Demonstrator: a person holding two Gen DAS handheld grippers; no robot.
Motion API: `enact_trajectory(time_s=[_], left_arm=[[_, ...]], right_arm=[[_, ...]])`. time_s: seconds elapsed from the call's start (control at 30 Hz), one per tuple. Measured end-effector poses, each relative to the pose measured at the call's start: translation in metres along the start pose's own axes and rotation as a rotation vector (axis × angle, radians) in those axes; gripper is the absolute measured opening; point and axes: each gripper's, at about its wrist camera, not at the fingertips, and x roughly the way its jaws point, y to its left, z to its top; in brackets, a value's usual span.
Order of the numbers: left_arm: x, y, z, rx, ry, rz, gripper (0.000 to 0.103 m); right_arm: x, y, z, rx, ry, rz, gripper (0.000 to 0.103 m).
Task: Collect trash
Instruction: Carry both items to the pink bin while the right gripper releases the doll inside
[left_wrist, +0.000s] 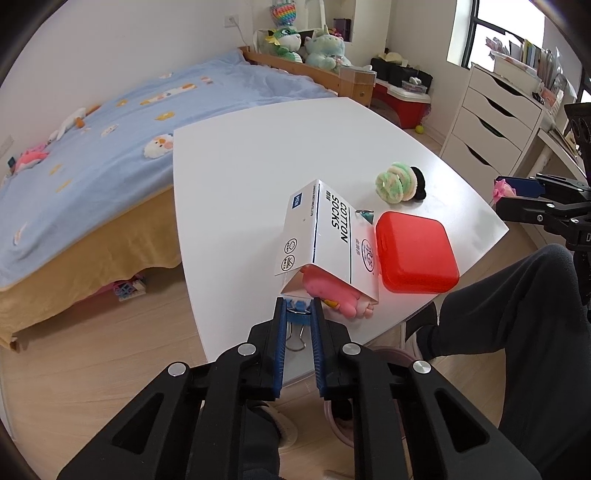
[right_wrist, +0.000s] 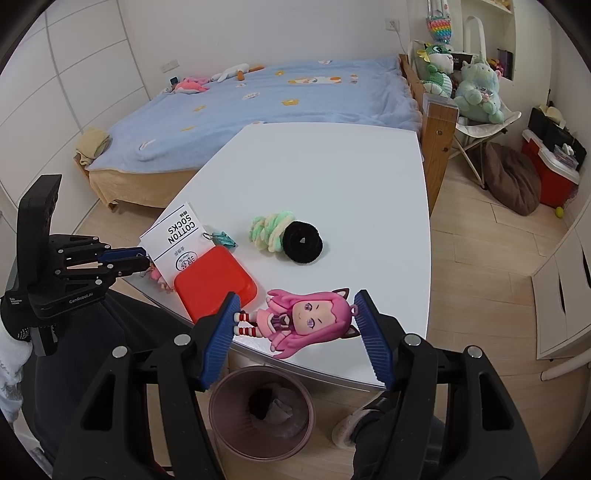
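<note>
Both grippers differ: left gripper (left_wrist: 298, 308) pinches a blue binder clip (left_wrist: 297, 314) narrowly; right gripper (right_wrist: 297, 314) gapes wide around the pink-haired figurine (right_wrist: 306, 319).

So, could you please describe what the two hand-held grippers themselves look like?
Both are black plastic linkages with silver pivot bolts and blue ribbed pads. The left hand-held gripper carries white lettering on its body and an upright black block. The right hand-held gripper looks the same.
</note>
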Motion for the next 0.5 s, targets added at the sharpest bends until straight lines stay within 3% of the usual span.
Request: enact_trajectory(time_s=[0.5], left_arm=[[-0.032,-0.001,0.0,-0.027,-0.061,-0.01,0.013]], right_arm=[[-0.016,0.017,0.006,-0.034,-0.038,0.013,0.063]])
